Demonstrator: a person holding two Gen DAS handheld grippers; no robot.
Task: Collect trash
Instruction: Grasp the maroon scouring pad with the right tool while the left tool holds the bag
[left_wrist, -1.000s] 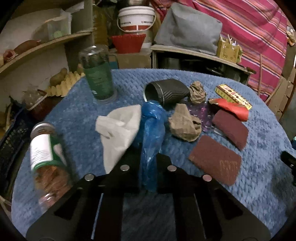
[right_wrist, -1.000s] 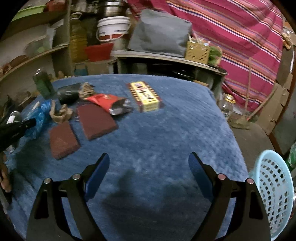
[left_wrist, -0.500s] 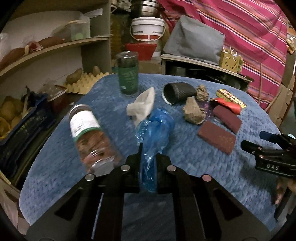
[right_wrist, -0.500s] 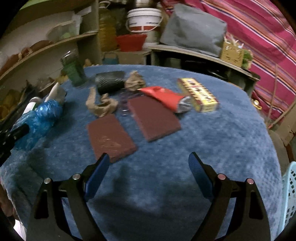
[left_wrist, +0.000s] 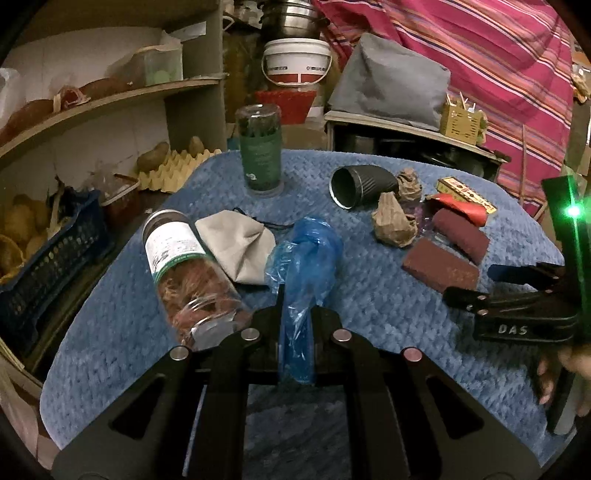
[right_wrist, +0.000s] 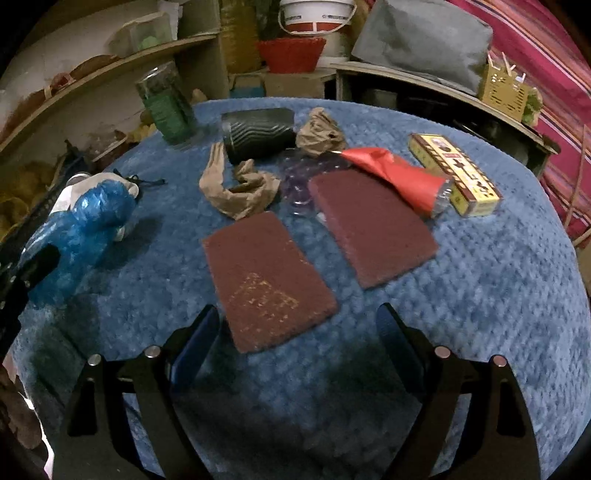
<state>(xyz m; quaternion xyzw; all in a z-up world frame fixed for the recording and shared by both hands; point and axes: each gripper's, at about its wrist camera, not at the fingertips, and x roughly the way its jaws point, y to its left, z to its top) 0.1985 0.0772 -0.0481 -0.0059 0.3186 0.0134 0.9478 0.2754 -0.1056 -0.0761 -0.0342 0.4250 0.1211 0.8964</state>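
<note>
My left gripper (left_wrist: 297, 314) is shut on a crumpled blue plastic bag (left_wrist: 306, 266) and holds it above the blue table cover (left_wrist: 369, 314). The bag also shows at the left of the right wrist view (right_wrist: 81, 229). My right gripper (right_wrist: 295, 328) is open and empty, low over the near maroon scouring pad (right_wrist: 266, 284). A second maroon pad (right_wrist: 373, 225), crumpled brown paper (right_wrist: 240, 188), another brown paper ball (right_wrist: 319, 134), a red wrapper (right_wrist: 399, 177) and a yellow box (right_wrist: 456, 173) lie on the table. My right gripper shows at the right of the left wrist view (left_wrist: 480, 284).
A lying jar (left_wrist: 188, 273), a white cloth (left_wrist: 236, 247), an upright green jar (left_wrist: 260, 151) and a lying black cup (left_wrist: 360, 182) are on the table. Shelves (left_wrist: 110, 103) and a blue crate (left_wrist: 48, 254) stand at the left. Clutter and a striped cloth (left_wrist: 498, 74) are behind.
My left gripper has lifted and drawn back with the blue bag. My right gripper has moved left and forward over the near maroon pad, still open.
</note>
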